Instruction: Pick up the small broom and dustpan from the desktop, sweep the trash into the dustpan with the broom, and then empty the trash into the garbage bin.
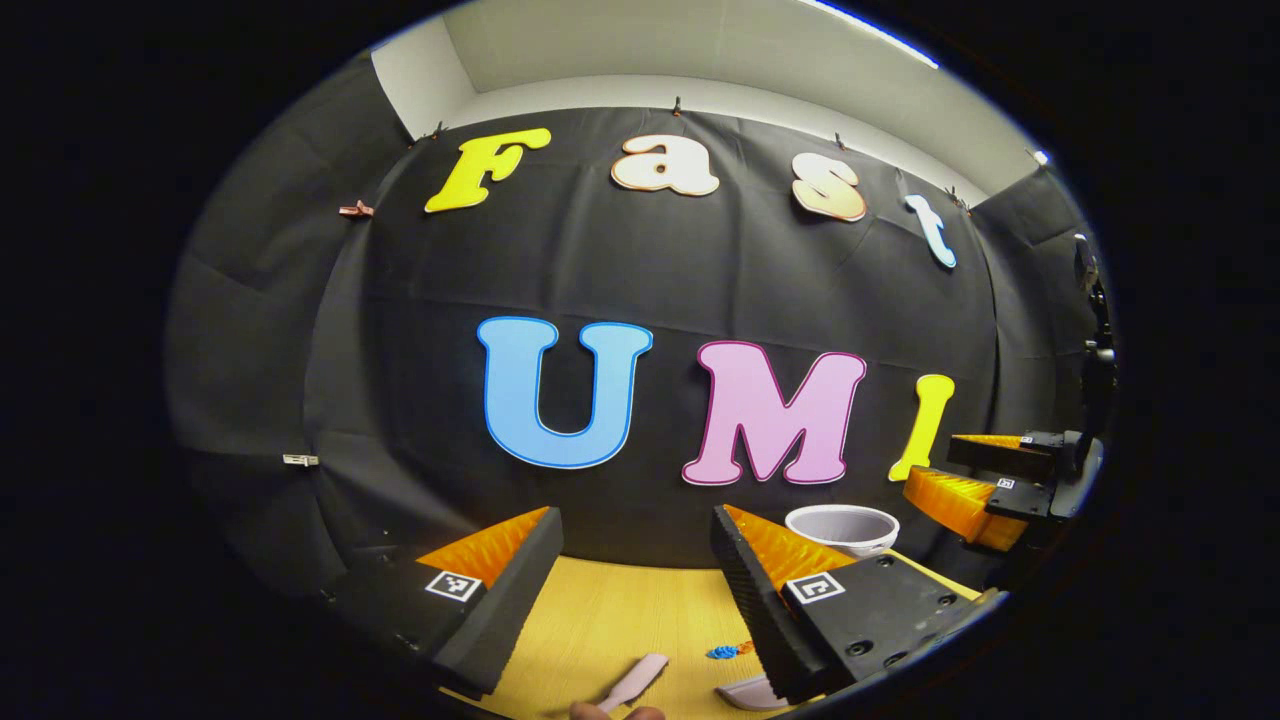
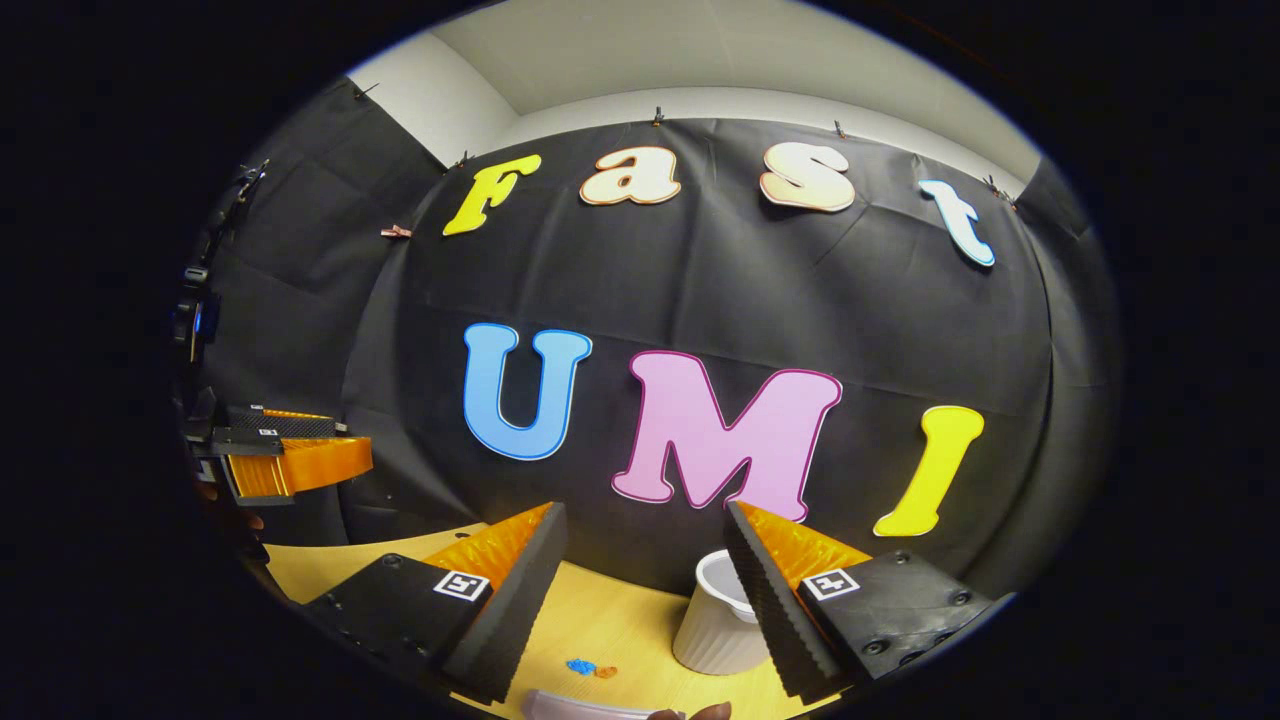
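My left gripper point(image 1: 637, 530) hovers open above the wooden desktop point(image 1: 600, 620), nothing between its fingers. Below it lie a pale pink handle point(image 1: 636, 682) and, to its right, the edge of a pale pink piece point(image 1: 745, 693); whether each is broom or dustpan I cannot tell. Small blue and orange trash scraps point(image 1: 728, 651) sit beside them. My right gripper point(image 2: 642, 520) is open too and holds nothing. Beneath it are the scraps point(image 2: 590, 667), a pale pink edge point(image 2: 585, 707) and the white garbage bin point(image 2: 715, 625). The bin point(image 1: 843, 527) stands at the back right.
The right gripper point(image 1: 975, 478) hangs at the far right of the left gripper view, the left gripper point(image 2: 300, 445) at the far left of the right gripper view. Fingertips of a hand point(image 1: 600, 712) peek in at the bottom edge. Black cloth walls close the desk's back.
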Action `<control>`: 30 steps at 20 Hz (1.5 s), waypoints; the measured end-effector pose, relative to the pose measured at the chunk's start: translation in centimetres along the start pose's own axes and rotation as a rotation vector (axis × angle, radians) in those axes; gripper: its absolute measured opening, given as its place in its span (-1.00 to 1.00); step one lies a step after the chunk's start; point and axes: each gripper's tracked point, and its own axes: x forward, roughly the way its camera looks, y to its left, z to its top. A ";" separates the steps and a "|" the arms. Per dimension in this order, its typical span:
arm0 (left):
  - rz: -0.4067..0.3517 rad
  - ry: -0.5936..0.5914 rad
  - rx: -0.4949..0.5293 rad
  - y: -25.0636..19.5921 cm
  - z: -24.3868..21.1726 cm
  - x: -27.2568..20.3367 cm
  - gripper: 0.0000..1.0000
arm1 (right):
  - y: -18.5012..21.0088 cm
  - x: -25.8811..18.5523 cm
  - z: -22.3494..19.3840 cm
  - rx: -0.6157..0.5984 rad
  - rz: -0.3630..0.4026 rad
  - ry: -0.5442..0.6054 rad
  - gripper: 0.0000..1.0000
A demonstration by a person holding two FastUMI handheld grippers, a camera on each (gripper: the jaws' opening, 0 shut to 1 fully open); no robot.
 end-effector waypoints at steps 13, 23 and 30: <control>-0.099 0.032 0.000 0.1 -3.0 2.1 0.89 | -0.3 -5.9 -8.1 0.064 0.016 0.339 0.95; -0.168 0.128 0.048 1.5 -8.8 3.1 0.90 | 3.9 -17.5 -28.5 0.203 0.048 1.122 0.95; -0.199 0.180 0.055 2.9 -11.4 2.8 0.90 | 5.2 -19.3 -37.8 0.235 -0.018 1.358 0.89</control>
